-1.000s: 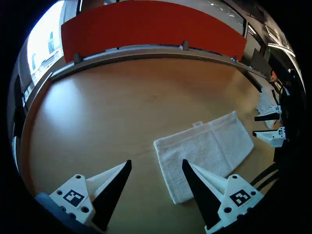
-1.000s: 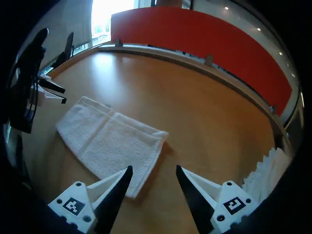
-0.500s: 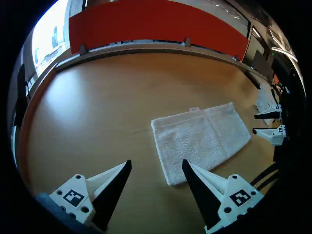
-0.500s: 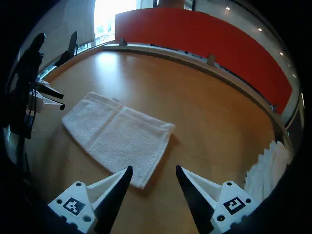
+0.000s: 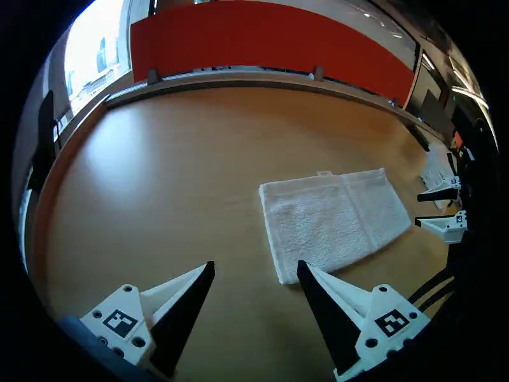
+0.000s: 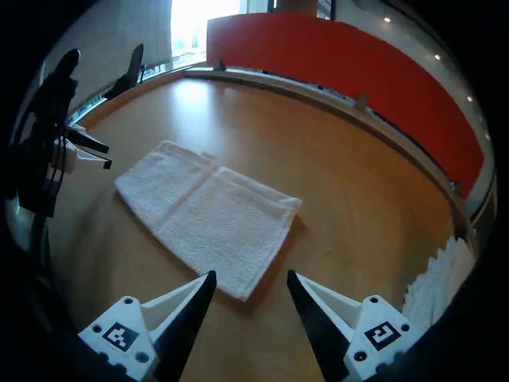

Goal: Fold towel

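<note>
While the folded towel point(image 5: 334, 223) lies flat on the wooden table point(image 5: 178, 172), left gripper point(image 5: 254, 263) and right gripper point(image 6: 251, 273) hover near it, jaws spread, gripping nothing.

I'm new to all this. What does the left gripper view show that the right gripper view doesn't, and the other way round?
Left gripper view: the left gripper is open in the foreground, and the right gripper appears small at the right edge.

Right gripper view: the roles swap. The right gripper is open in front, the left one is small at the left edge, and a stack of white cloths lies at the right edge.

Both: the folded white towel lies flat on the wooden table, with the red partition and a bright window behind.
</note>
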`<state>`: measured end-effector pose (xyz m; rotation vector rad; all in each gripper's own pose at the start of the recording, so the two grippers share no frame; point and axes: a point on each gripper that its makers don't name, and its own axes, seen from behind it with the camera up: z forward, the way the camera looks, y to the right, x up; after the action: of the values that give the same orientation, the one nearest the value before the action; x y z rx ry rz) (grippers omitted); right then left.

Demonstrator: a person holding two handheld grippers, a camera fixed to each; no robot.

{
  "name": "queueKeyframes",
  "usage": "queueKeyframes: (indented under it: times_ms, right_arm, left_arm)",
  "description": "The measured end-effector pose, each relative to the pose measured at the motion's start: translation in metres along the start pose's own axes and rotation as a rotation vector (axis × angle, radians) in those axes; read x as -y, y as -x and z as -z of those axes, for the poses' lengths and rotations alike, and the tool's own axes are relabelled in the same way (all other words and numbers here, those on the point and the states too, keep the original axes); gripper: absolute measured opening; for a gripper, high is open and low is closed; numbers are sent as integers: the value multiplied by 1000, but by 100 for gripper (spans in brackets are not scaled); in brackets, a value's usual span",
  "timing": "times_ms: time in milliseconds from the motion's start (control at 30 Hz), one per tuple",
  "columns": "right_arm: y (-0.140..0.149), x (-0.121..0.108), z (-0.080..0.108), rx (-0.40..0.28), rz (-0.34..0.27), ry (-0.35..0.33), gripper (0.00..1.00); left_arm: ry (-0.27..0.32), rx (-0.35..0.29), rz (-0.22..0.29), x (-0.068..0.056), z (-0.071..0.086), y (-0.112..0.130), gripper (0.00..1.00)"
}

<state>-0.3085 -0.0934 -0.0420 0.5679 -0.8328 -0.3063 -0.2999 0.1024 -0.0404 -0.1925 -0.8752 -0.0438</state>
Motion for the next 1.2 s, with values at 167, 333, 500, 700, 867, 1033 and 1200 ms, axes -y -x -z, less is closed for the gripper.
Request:
queueKeyframes:
  times_ms: [167,333,500,700,867,1033,1200]
  right_arm:
    - [0,4,0,3,33,-29,86]
    - [3,8,0,16,66,-64,86]
    - [10,9,0,40,98,-96,85]
    - [18,6,-1,73,125,-114,77]
    - [20,3,-3,88,130,-117,69]
    - [24,2,-5,110,134,-124,68]
    - [29,2,-8,126,147,-138,55]
  left_arm:
    - [-13,-4,18,4,8,5,96]
    - [-28,-7,34,7,16,11,96]
    - [-40,-8,57,10,24,20,96]
    - [-55,-5,67,15,32,32,96]
    - [-63,-8,79,19,35,34,96]
    - [-68,-9,79,20,37,35,96]
    - [-70,-8,67,23,40,35,96]
